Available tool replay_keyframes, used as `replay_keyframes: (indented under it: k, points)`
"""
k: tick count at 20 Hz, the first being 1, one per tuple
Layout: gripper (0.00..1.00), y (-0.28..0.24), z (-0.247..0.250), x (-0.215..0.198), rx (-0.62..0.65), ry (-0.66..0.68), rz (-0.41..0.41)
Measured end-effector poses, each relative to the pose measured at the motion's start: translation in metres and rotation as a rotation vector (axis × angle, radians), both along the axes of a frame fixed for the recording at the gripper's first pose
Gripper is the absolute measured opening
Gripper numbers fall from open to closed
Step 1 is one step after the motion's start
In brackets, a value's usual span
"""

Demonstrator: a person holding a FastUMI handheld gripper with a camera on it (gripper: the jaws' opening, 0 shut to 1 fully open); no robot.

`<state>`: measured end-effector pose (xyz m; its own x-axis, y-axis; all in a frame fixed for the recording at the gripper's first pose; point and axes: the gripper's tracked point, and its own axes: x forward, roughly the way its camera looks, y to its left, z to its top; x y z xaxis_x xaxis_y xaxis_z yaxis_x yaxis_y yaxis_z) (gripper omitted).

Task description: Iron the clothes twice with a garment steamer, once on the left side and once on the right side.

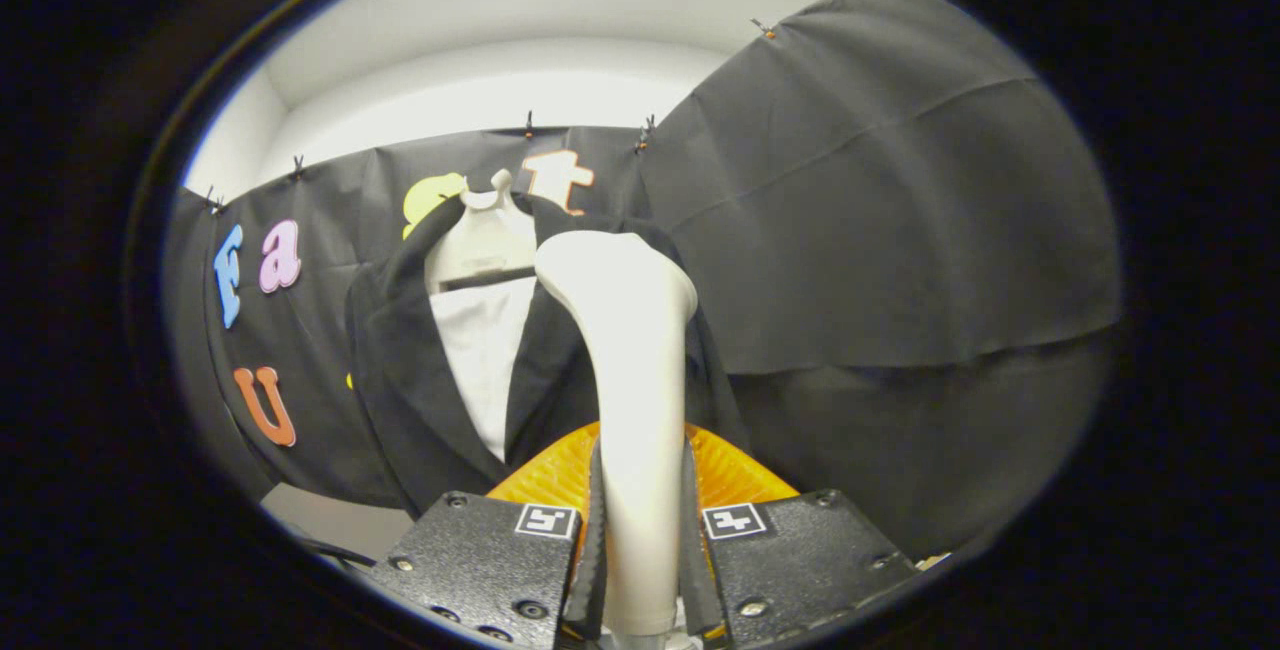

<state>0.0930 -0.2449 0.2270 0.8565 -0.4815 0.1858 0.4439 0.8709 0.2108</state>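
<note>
Gripper view: the gripper (pixel 642 540) pinches the handle of the garment steamer (pixel 630 370), both fingers (pixel 596 550) pressed against the handle's sides. The steamer stands upright between them, pale, its rounded head rising beyond the fingertips. An orange ribbed part (pixel 735 470) shows behind the handle, just above the gripper body. Just beyond the steamer head hangs the dark jacket (pixel 400 380) on a pale hanger (pixel 480 230), with a white shirt front (pixel 485 350) showing between its lapels. The head overlaps the jacket's right lapel; contact cannot be told. Black cloth wall (pixel 880 200) behind, clipped along its upper edge.
</note>
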Motion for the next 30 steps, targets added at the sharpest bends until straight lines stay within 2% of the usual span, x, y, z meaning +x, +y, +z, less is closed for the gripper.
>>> replay_keyframes:
  k: [3, 7, 10, 13, 30]
  points:
    - [0.33, -0.013, 0.023, 0.022, -0.037, -0.017, 0.026]
    - [0.33, -0.02, 0.029, 0.047, -0.07, 0.0, 0.059]
    - [0.33, -0.031, 0.022, 0.062, -0.06, 0.02, 0.053]
    - [0.33, -0.041, 0.007, 0.062, -0.067, 0.046, 0.012]
    - [0.33, -0.031, -0.108, 0.037, 0.009, 0.216, -0.019]
